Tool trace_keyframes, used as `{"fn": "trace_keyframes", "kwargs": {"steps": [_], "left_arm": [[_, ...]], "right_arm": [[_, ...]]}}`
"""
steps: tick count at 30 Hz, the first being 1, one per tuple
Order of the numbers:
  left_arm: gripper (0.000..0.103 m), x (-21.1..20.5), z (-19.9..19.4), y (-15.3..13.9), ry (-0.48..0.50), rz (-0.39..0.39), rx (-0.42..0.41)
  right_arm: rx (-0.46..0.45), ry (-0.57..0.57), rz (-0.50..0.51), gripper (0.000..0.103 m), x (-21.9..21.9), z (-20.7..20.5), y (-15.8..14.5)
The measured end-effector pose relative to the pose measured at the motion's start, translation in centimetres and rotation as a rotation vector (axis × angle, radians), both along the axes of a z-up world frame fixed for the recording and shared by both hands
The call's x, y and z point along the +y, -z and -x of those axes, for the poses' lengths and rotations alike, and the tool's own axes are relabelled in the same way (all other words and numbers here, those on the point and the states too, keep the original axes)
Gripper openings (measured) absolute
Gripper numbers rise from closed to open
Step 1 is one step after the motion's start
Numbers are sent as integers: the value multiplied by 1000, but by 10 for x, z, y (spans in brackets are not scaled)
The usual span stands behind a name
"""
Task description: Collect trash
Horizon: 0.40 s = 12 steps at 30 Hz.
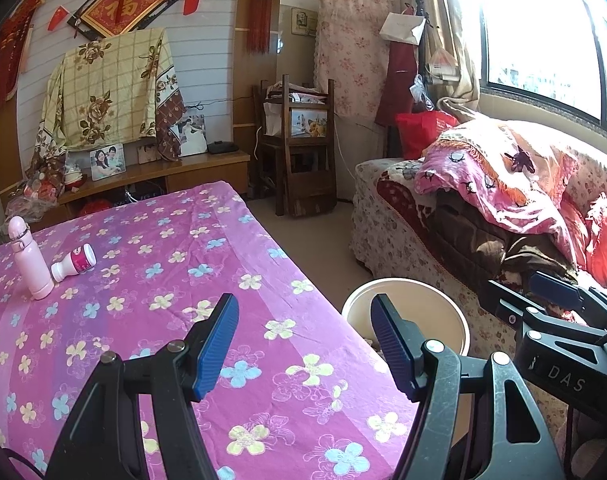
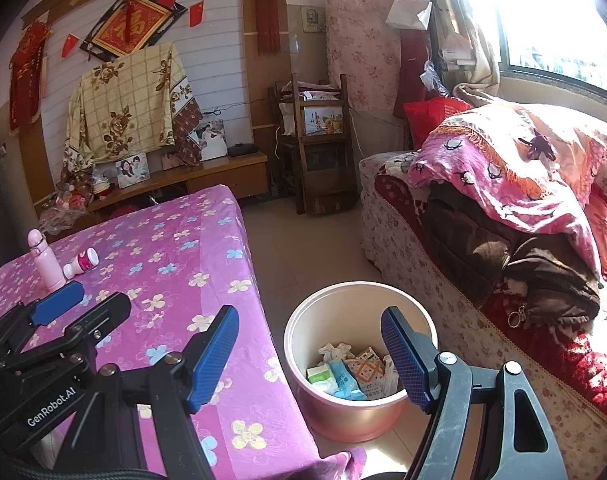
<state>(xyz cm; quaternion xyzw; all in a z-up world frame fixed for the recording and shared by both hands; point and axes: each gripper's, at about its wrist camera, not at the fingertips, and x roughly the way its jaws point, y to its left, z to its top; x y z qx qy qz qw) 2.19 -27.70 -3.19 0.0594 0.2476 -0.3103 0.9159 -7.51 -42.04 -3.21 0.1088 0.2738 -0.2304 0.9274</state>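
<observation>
My left gripper point(image 1: 305, 322) hangs open over the near right part of a table covered in a purple flowered cloth point(image 1: 151, 280), with nothing between its blue pads. My right gripper point(image 2: 309, 334) is open too, above the gap between the table edge and a pink round bin point(image 2: 359, 412) on the floor. Crumpled tissue and several small packets point(image 2: 351, 376) lie inside the bin. In the left wrist view the bin point(image 1: 455, 316) shows only its pale rim past the table. A small white bottle with a pink label point(image 1: 74, 262) lies on its side at the far left of the table.
A pink flask point(image 1: 29, 258) stands upright beside the lying bottle. A sofa piled with blankets and clothes point(image 2: 503, 208) runs along the right under a bright window. A low wooden cabinet point(image 2: 207, 176) and stacked chairs point(image 2: 323, 144) stand at the back.
</observation>
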Motion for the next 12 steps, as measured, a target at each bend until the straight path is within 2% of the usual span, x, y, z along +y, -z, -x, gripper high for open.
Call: {"fn": "trace_keyframes", "kwargs": {"steps": [7, 12], "left_arm": [[69, -2, 0, 0, 15, 4, 7], [69, 4, -8, 5, 23, 17, 54]], "right_arm": [[5, 8, -3, 77, -3, 1, 1], [18, -4, 1, 77, -1, -3, 4]]}}
